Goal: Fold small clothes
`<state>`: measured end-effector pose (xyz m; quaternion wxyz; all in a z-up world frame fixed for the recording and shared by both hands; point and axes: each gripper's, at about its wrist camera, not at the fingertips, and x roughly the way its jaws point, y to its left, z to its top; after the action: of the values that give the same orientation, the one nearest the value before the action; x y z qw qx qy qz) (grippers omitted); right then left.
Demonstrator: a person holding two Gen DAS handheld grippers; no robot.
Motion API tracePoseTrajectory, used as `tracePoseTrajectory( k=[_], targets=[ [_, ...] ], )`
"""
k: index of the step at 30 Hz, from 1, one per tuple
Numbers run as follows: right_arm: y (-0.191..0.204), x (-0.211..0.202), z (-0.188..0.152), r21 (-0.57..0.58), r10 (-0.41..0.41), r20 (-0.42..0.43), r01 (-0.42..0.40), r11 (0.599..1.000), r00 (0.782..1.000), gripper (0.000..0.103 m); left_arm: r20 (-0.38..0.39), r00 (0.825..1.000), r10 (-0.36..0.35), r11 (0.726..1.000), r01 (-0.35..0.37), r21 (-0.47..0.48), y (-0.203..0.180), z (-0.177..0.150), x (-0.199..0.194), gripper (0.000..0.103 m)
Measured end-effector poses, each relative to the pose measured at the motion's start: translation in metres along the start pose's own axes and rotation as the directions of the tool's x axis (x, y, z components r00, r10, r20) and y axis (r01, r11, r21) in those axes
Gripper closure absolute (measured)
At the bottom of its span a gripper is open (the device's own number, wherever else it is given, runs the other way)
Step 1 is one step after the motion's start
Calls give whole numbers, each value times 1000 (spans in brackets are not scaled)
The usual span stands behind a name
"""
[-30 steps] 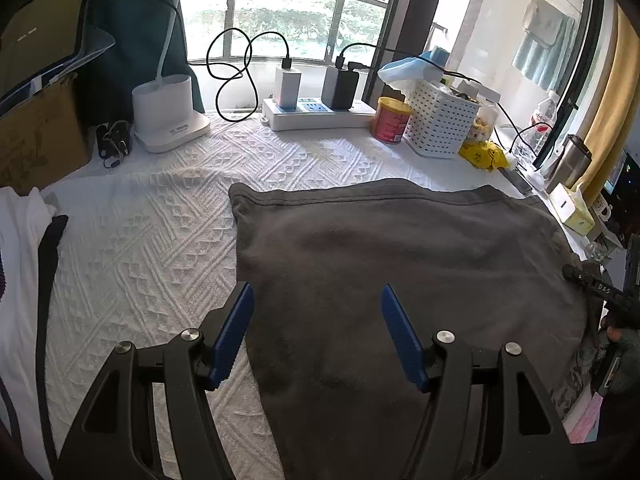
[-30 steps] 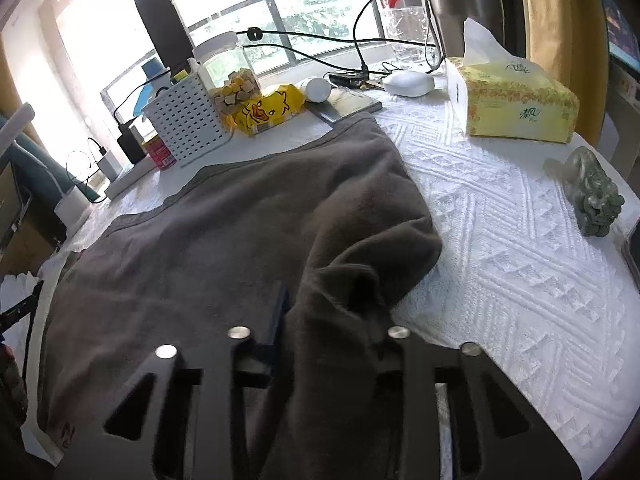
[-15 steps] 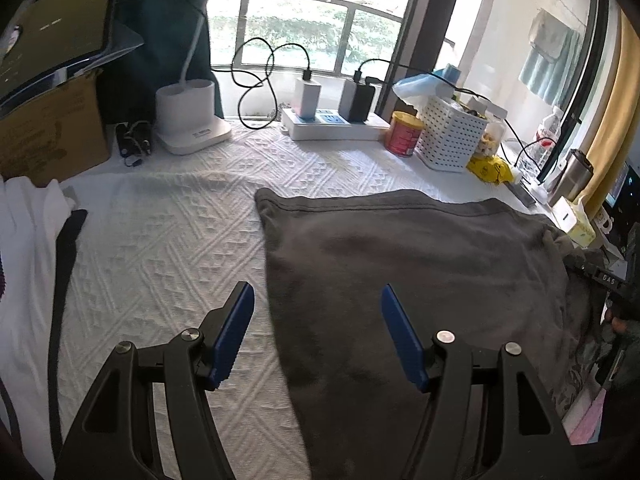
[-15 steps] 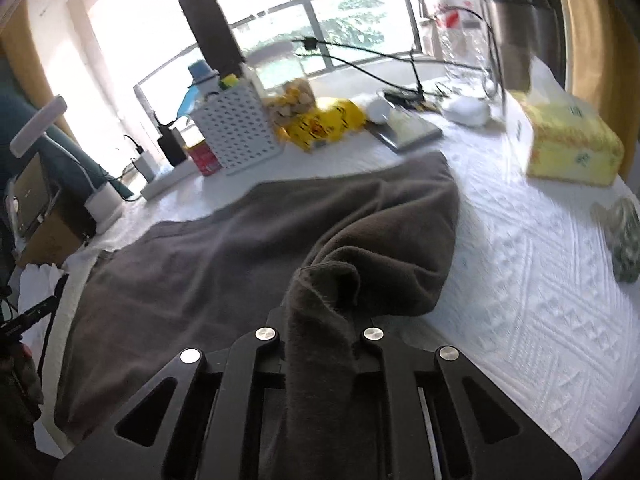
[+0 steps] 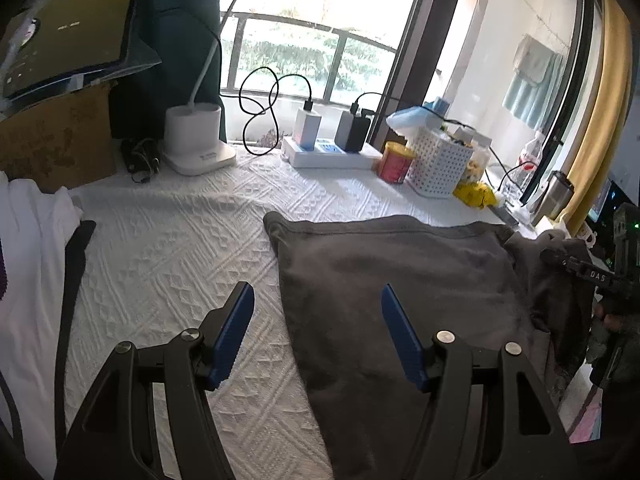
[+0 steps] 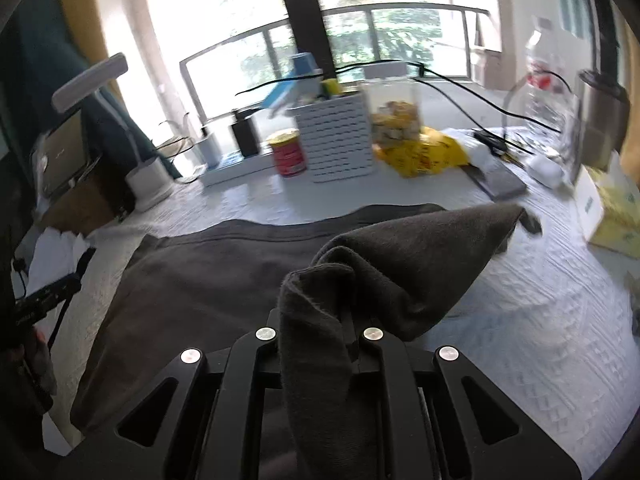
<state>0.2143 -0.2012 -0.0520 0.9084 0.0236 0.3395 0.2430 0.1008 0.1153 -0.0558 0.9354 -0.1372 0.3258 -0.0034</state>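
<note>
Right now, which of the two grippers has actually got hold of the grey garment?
The right gripper: its jaws pinch a lifted fold of the grey garment. The left gripper is open with nothing clamped.
</note>
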Motion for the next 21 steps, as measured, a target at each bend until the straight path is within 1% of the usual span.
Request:
tracePoseTrajectory(
  k=[4,7,10,14,17,21],
  targets=[
    [26,10,0,-48,20,-23,-21,999,1000,90,22,1000,-21,1000,21,-20,7,-1,-3,37],
    [47,19,-1,-86,35,-44,-39,996,998,90,38,998,-46,999,47,-21,9,-3,-7,37],
    [71,26,-1,-128,66,-61,-73,989,996,90,54,997,-62,998,62,-10,9,-3,-12,37],
    [110,43,-7,-225,102,-116,-126,966,988,90,68,996,-64,998,64,8,10,-5,-16,37],
    [134,57,-16,-269,120,-166,-162,949,979,90,74,995,-66,998,66,8,15,-7,-19,37],
    [158,66,-24,-308,140,-215,-203,930,966,90,73,996,-52,999,53,-9,26,-11,-22,37]
  ],
)
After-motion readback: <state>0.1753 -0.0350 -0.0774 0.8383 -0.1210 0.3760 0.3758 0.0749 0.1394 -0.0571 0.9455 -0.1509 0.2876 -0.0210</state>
